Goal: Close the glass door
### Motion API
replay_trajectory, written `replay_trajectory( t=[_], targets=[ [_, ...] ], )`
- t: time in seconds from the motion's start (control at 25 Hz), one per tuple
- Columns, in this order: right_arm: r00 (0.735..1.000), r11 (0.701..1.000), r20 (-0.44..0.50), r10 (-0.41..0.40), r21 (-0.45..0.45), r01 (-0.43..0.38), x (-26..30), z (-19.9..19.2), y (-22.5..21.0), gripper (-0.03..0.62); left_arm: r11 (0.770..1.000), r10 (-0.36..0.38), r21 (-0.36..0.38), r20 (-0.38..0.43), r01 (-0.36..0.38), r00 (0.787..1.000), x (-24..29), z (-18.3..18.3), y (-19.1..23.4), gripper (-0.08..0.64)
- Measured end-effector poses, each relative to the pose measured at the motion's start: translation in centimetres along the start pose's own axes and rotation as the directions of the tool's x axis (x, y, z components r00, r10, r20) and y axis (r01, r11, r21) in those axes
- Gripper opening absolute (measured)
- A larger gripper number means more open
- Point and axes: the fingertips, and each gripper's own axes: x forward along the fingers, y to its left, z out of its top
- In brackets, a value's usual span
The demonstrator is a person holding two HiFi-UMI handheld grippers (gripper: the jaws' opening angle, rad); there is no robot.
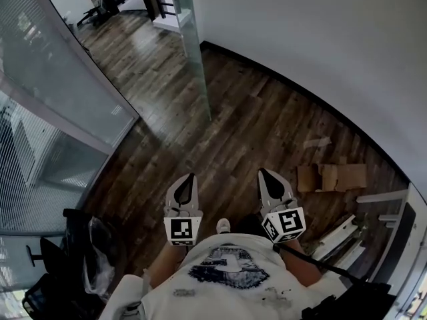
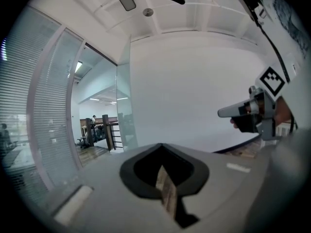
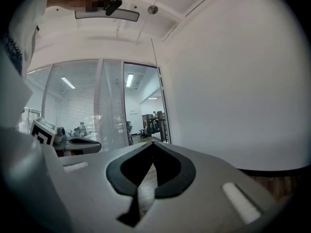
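Observation:
The glass door (image 1: 193, 45) stands open, edge-on to me, against the white wall ahead; it also shows in the left gripper view as a glass door (image 2: 124, 101) and in the right gripper view as a glass door (image 3: 161, 106) beside the open doorway. My left gripper (image 1: 189, 177) and right gripper (image 1: 265, 172) are held side by side over the wooden floor, well short of the door. Both point forward and are shut, with nothing between the jaws. From the side I see the right gripper (image 2: 224, 112) and the left gripper (image 3: 95, 144).
A glass partition with blinds (image 1: 47, 92) runs along the left. A white wall (image 1: 320, 39) curves round the right. Cardboard pieces (image 1: 333, 177) and white boards (image 1: 340, 235) lie on the floor at the right; black bags (image 1: 73, 259) sit at the lower left.

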Motion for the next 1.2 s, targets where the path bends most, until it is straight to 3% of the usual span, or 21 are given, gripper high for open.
replay_trajectory(
  t=[0.32,0.52,0.76,1.2],
  targets=[
    [1.000,1.000,-0.012,-0.009,0.011,0.009,4.3,0.2,-5.0,0.005,1.000,0.004,-0.010,-0.014,-0.004,1.000,6.1,0.3,0.0,0.002],
    [0.999,0.999,-0.008,0.045,0.018,-0.045,9.0,1.3,-8.9,0.005,0.998,0.065,-0.001,-0.038,-0.065,0.997,11.2,0.6,0.4,0.002],
    [0.994,0.994,-0.020,0.106,0.026,-0.106,13.8,3.1,-14.0,0.005,0.992,0.129,0.007,-0.039,-0.129,0.991,17.4,3.6,0.6,0.002],
    [0.978,0.978,-0.030,0.205,0.046,-0.203,19.5,4.4,-19.7,0.005,0.975,0.220,0.021,-0.045,-0.219,0.974,24.4,5.1,0.0,0.002]
  ],
)
